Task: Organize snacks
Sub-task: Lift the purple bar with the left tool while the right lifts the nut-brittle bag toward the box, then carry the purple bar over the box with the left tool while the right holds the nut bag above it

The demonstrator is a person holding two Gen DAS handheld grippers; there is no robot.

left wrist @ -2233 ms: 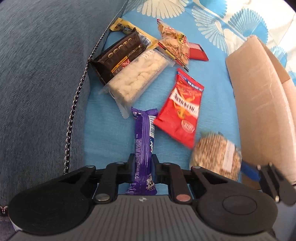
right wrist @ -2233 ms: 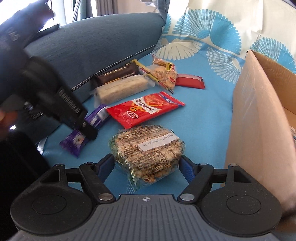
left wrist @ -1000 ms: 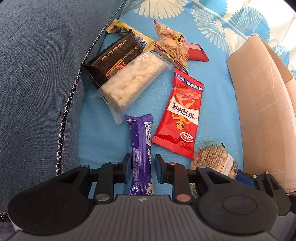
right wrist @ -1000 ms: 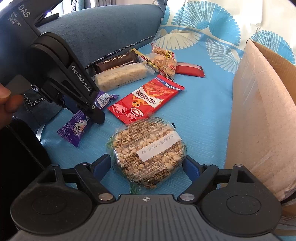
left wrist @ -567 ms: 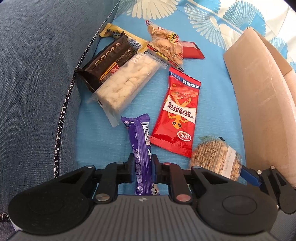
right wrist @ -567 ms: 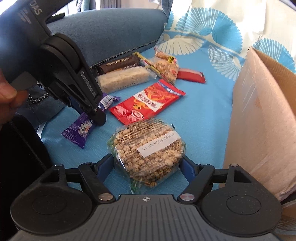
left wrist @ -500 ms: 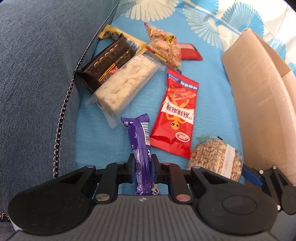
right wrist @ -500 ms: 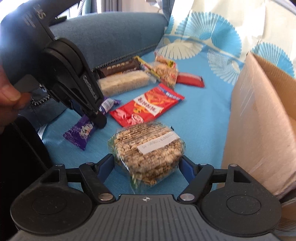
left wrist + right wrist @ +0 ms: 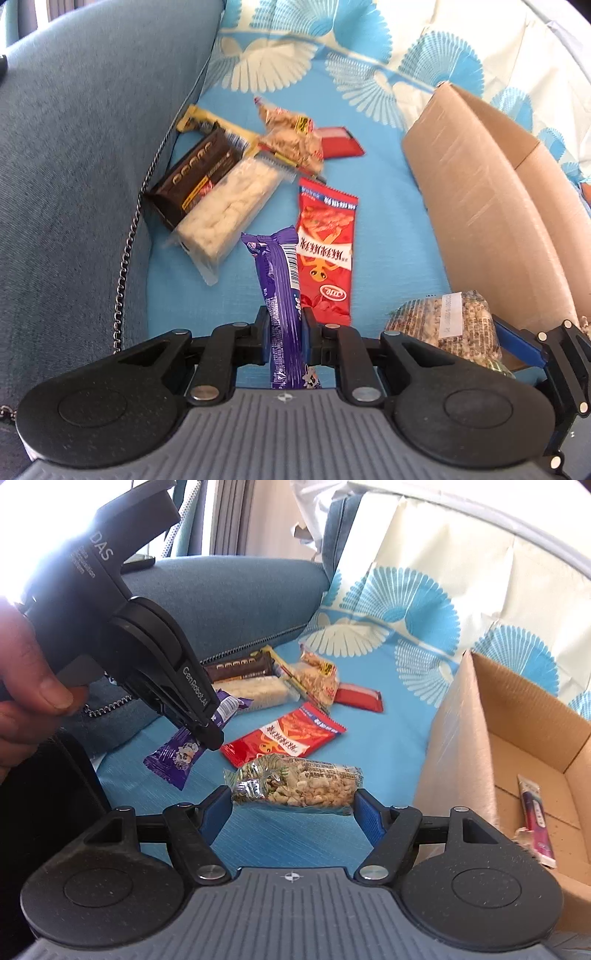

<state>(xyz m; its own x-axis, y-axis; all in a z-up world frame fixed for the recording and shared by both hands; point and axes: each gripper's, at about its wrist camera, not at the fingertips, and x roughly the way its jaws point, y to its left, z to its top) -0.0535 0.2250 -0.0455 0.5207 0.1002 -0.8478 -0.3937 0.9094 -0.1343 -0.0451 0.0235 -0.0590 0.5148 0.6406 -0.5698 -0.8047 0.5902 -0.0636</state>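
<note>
Snacks were the matter in hand, and two of them had just left the blue sheet (image 9: 388,206); the purple bar (image 9: 282,295), which a second earlier lay flat between loose jaws, was now pinched at its middle by the left hand-held gripper (image 9: 283,338), whose jaws had narrowed onto the wrapper, and in the right wrist view its lower end (image 9: 177,755) hung clear of the fabric; the round puffed-grain cake (image 9: 295,784) had likewise come up, seen almost edge-on and clamped across its width by the right hand-held gripper (image 9: 293,812), whose jaws had just been closing and stood fairly wide only because the cake is wide; both pickups therefore looked done, and the likely next step was the carry to the cardboard box (image 9: 461,738) just to the right, where a pink stick packet (image 9: 535,812) already lay on the floor of it; left on the sheet were the red peanut packet (image 9: 325,251) beside the bar, the clear pack of white puffed pieces (image 9: 229,206), the dark brown bar (image 9: 195,177), a bag of crackers (image 9: 291,136) and a small red packet (image 9: 340,147), all near the blue sofa arm (image 9: 74,166); a person's hand (image 9: 22,679) held the left tool.
</note>
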